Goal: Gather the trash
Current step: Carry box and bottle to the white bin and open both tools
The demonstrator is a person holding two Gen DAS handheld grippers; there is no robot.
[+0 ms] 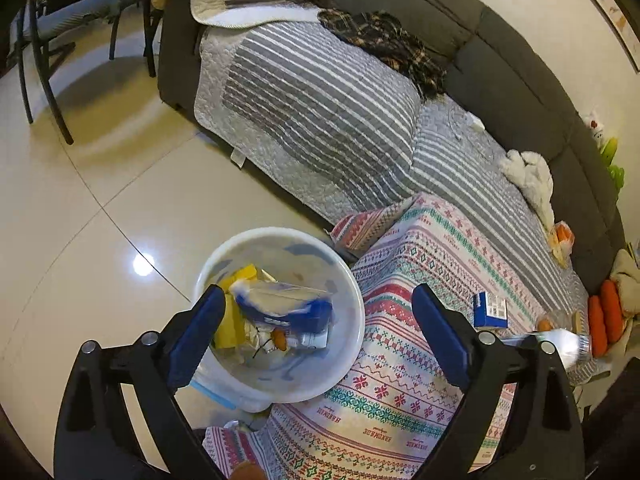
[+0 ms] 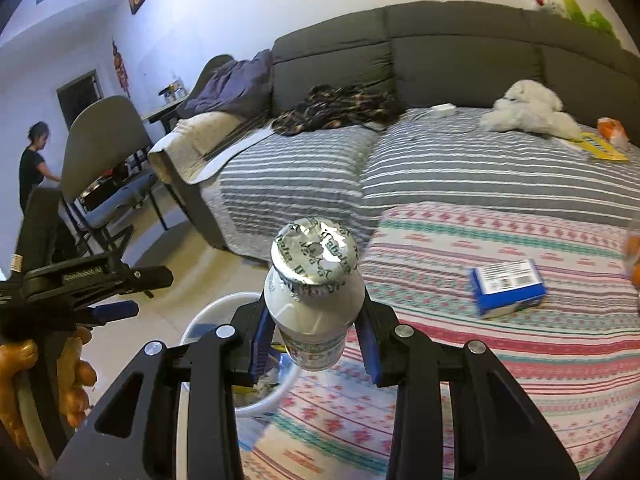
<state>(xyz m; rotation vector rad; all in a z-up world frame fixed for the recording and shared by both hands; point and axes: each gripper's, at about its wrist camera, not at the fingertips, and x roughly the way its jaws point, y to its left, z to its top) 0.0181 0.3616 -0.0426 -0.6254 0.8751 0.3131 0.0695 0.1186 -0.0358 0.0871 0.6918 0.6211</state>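
Note:
A white bin [image 1: 344, 368] stands on the floor beside the patterned table cloth [image 1: 400, 360]; it holds a blue-and-white packet [image 1: 288, 308], yellow wrappers and other trash. My left gripper [image 1: 320, 320] is open and empty above the bin. My right gripper [image 2: 314, 340] is shut on a small white bottle [image 2: 312, 316] with a foil lid, held over the cloth's edge next to the bin [image 2: 208, 316]. The bottle also shows in the left wrist view [image 1: 568, 344]. A blue-and-white box [image 1: 490, 310] lies on the cloth, also in the right wrist view [image 2: 508, 288].
A grey sofa [image 1: 500, 64] with a striped cover lies behind, with a dark plaid garment [image 1: 384, 44] and a white plush toy [image 2: 528, 112] on it. Orange items [image 1: 604, 316] lie at the right. Chairs [image 1: 48, 20] stand at the left on the tiled floor. A person [image 2: 34, 160] stands far left.

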